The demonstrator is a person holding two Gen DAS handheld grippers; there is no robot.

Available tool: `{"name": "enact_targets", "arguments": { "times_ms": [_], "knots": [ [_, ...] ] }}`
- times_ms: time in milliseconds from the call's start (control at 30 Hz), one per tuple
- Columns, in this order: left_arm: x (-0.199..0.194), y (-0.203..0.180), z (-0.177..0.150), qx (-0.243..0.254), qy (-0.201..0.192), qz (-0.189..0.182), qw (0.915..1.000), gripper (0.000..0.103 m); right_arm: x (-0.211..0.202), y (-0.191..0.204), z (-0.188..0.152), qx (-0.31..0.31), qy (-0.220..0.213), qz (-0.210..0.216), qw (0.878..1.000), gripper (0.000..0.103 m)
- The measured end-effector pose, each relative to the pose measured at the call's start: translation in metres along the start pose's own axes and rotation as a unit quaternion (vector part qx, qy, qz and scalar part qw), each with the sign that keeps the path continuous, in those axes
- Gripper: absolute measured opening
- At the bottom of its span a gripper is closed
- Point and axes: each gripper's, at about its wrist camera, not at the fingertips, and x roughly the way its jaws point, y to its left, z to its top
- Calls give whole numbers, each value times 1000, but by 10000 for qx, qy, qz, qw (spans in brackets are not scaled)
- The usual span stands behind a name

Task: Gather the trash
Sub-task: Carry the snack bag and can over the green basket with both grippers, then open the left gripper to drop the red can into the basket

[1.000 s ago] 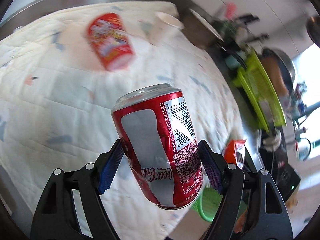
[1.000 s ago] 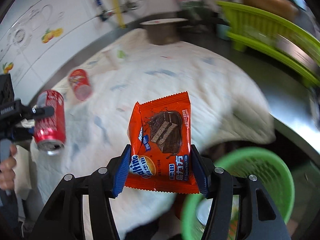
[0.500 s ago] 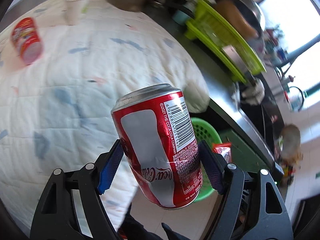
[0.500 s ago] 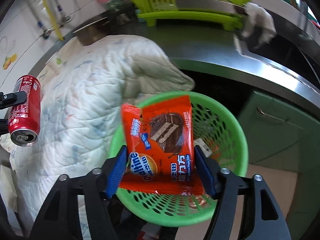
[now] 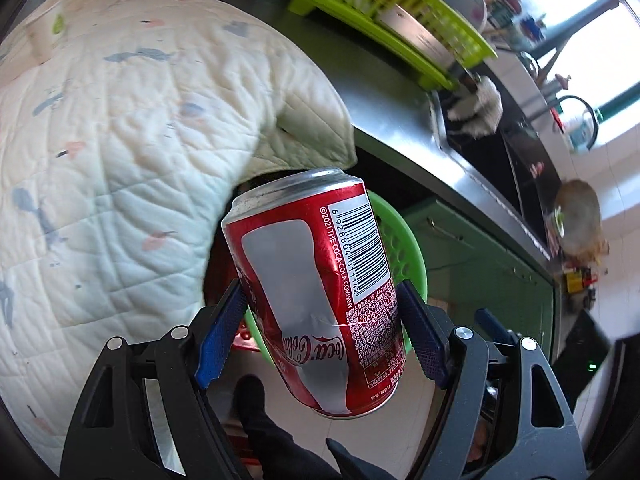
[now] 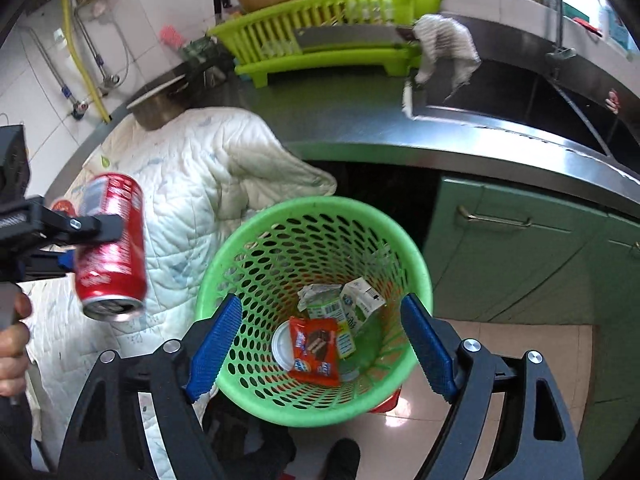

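1. One red Coca-Cola can point(image 5: 320, 280).
2. One green mesh wastebasket point(image 6: 416, 268).
3. Inside it: one orange snack wrapper point(image 6: 316, 350), two crumpled cartons point(image 6: 362, 300), one white lid point(image 6: 282, 346).
4. One quilted cloth point(image 5: 120, 140).
5. One lime dish rack point(image 6: 328, 28).
6. Two grippers point(image 6: 320, 342).

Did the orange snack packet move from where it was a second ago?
Yes. The orange snack packet left the right gripper, whose jaws have just been opening, and dropped down into the green basket, where it lies now.
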Motion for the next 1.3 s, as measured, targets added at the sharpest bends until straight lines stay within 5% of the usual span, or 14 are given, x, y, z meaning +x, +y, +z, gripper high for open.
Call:
{"name": "enact_targets", "arguments": {
  "times_ms": [400,667,1300],
  "knots": [
    [50,-44,-4,406,483,-117,9979,76,-38,-27,-10,254,-308,-166,9991,81],
    [48,-52,-11,530,505,-230,9971,81,-46,-28,-12,275,-386,-140,9988,82],
    [-10,11,-6,-63,-118,79,9999,85,-32,20,8,-249,-403,306,9984,85]
  ]
}}
